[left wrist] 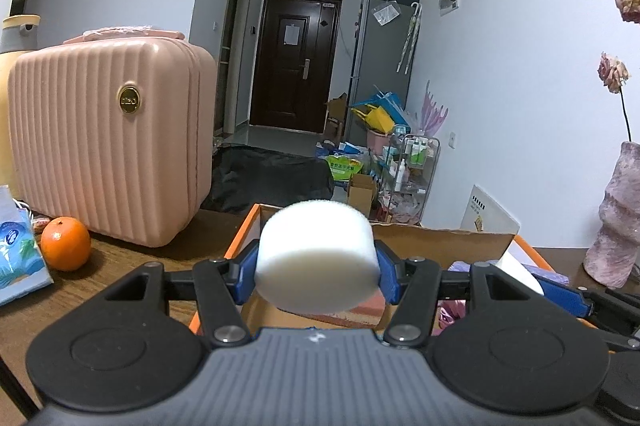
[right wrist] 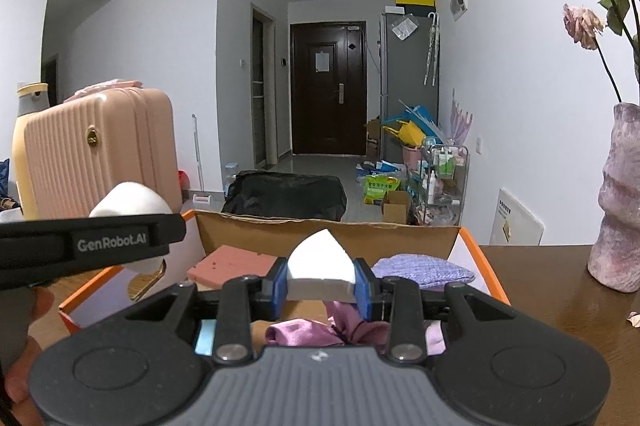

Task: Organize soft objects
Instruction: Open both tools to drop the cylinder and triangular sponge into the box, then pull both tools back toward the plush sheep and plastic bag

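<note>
**Two sponges held over the box, ready to drop**

While both grippers hover above the cardboard box, each carries foam: the left gripper is clamped on a round white sponge, the right gripper on a wedge-shaped white sponge. This looks like the placing step. Next, each should lower into a free spot and let go, clear of the pink foam block, purple cloth and pink satin pouch already inside. The box sits on a brown wooden table with a pink suitcase, an orange and a vase; behind, a cluttered hallway leads to a dark door.
</note>
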The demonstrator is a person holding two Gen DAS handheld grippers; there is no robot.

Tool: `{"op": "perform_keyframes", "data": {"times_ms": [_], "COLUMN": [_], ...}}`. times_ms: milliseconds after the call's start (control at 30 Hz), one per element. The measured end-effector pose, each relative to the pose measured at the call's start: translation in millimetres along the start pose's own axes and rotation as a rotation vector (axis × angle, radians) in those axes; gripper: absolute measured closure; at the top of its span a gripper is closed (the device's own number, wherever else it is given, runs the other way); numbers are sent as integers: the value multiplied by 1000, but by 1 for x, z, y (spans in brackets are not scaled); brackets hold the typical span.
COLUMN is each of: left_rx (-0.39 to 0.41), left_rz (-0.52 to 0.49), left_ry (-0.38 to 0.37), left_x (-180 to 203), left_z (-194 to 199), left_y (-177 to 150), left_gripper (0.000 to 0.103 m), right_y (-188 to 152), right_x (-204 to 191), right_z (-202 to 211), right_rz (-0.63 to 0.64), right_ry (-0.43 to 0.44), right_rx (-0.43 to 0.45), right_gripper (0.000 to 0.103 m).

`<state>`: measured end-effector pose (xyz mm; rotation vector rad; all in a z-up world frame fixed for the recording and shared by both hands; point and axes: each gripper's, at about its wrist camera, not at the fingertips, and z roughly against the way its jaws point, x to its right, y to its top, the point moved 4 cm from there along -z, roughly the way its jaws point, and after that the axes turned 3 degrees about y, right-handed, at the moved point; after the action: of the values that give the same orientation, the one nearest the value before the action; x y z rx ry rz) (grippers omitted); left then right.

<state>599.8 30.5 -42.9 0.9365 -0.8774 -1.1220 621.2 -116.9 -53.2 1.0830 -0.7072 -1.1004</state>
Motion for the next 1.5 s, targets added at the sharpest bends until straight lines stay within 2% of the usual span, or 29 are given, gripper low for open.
{"op": "perform_keyframes", "data": {"times_ms": [300,367,433,467,500,533,567,633,900,1233,1500], "left_rx": [-23,-32,-37,-29,-17,-9,-6,1,-20,-27,-19], "left_rz": [-17,-19,-14,-14,-16,-18,-16,-13,-10,5,9], "left_ry": [19,14,22,35,52,65,77,109,109,111,100], "left_x": [3,3,1,0,-1,-3,-4,-7,-10,-12,-14], "left_z": [-15,-17,-17,-17,-15,-14,-14,-13,-16,-15,-4], "left_y": [-3,-4,-4,-4,-4,-4,-4,-3,-3,-3,-5], "left_gripper": [43,38,23,19,10,0,0,0,0,0,0], "right_y": [-1,-2,-3,-4,-5,-6,-6,-5,-8,-10,-13], "right_x": [5,5,6,8,9,11,13,16,23,28,29], "right_z": [-13,-15,-16,-15,-16,-15,-15,-13,-18,-14,6], "right_rz": [-7,-7,-3,-2,-3,-8,-17,-37,-65,-74,-62], "right_ry": [-24,-34,-48,-52,-59,-69,-78,-90,-108,-120,-132], "right_rx": [-33,-39,-48,-51,-53,-54,-52,-37,-65,-42,-6], "right_gripper": [68,64,62,55,49,31,13,1,0,0,0]}}
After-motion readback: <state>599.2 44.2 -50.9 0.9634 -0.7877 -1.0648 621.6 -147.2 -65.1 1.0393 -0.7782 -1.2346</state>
